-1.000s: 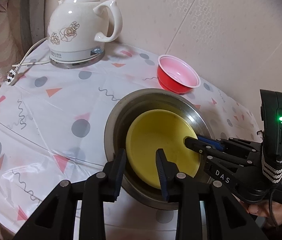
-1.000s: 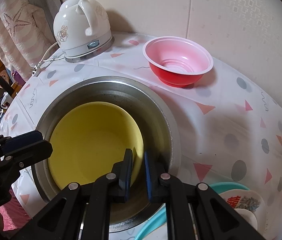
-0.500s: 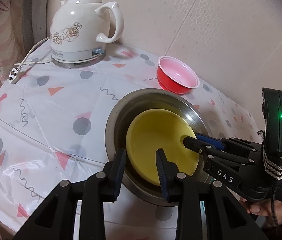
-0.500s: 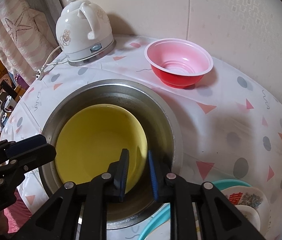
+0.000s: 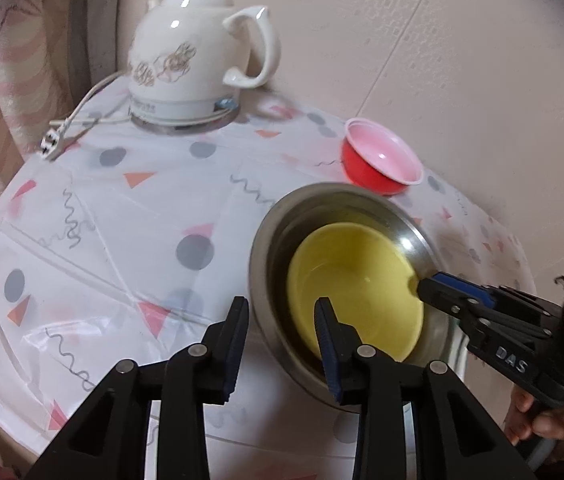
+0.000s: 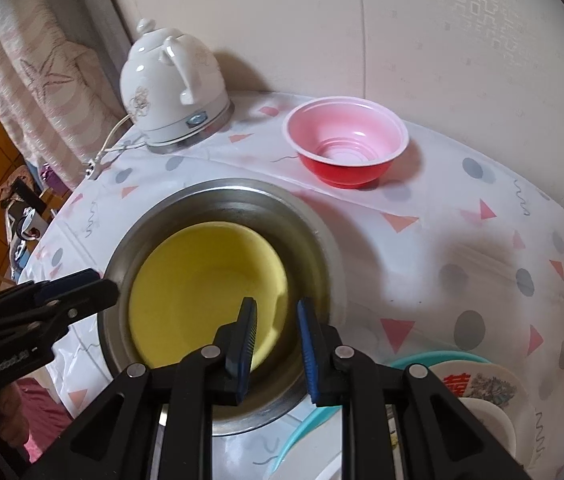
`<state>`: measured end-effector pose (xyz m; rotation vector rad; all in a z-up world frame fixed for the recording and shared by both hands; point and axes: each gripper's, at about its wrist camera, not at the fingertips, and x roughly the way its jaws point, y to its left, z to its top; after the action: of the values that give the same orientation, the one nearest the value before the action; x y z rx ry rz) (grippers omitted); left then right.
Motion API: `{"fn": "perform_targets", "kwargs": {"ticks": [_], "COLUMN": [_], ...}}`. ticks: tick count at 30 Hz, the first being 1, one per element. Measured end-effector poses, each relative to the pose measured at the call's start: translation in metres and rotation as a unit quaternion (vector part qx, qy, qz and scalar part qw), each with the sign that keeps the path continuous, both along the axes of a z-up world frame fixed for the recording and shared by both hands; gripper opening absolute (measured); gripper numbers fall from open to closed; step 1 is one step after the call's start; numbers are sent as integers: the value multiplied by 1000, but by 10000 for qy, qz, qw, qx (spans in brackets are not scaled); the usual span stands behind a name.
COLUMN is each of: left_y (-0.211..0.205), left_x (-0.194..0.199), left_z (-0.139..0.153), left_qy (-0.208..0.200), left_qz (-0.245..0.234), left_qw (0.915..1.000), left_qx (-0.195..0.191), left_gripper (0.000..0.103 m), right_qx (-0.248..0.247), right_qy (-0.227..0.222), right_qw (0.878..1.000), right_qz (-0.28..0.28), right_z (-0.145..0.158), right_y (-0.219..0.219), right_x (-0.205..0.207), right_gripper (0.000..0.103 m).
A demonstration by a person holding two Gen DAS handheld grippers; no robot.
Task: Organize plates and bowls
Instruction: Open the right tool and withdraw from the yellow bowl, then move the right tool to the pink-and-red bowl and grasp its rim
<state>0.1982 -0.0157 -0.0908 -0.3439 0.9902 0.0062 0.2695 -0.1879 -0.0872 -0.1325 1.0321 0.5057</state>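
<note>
A big metal bowl [image 6: 322, 240] sits on the worktop [image 6: 462, 248], which has a white cloth with dots and triangles. Inside it lies 1 yellow bowl [image 6: 202, 280], tipped a bit against the metal wall. The yellow bowl looks empty.

Behind the metal bowl, a little apart from it, stands a red bowl [image 6: 346, 148] with a pink inside. It is empty too. A white kettle [image 6: 170, 88] stands at the back of the worktop, near the wall.

At the near edge, beside the metal bowl, there is a stack of plates [image 6: 482, 392] on a teal plate [image 6: 314, 416].

The left gripper [image 5: 282, 320] has its fingers a little way apart, with the near rim of the metal bowl between them, and they have just been opening. I cannot tell if they touch it. The right gripper [image 6: 276, 320] has its fingers a small way apart over the rim of the yellow bowl, not squeezing it. They have just been opening.
</note>
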Motion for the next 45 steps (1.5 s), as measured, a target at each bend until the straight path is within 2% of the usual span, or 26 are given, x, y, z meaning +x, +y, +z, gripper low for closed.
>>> {"fn": "perform_targets", "kwargs": {"ticks": [11,20,32,37,45], "left_y": [0,0,-4,-8,-20], "left_x": [0,-1,0,1,6], "left_z": [-4,-1,10,13,19], "left_qy": [47,-1,-159,-209,-292], "left_qz": [100,129,89,34,-121], "left_qw": [9999,9999,9994,9993,9987], "left_qx": [45,111,299,302,390], "left_gripper": [36,36,37,42,45], "right_qx": [-206,-446,140,334,648], "right_qy": [5,-202,-113,-56,58], "right_qw": [9998,9988,9994,9982,9938], "right_qz": [-15,27,-308,-490,-903], "right_z": [-8,-7,7,10,14], "right_y": [3,8,-12,-25,-56], "right_x": [4,5,10,10,12], "right_gripper": [21,20,21,24,30]}}
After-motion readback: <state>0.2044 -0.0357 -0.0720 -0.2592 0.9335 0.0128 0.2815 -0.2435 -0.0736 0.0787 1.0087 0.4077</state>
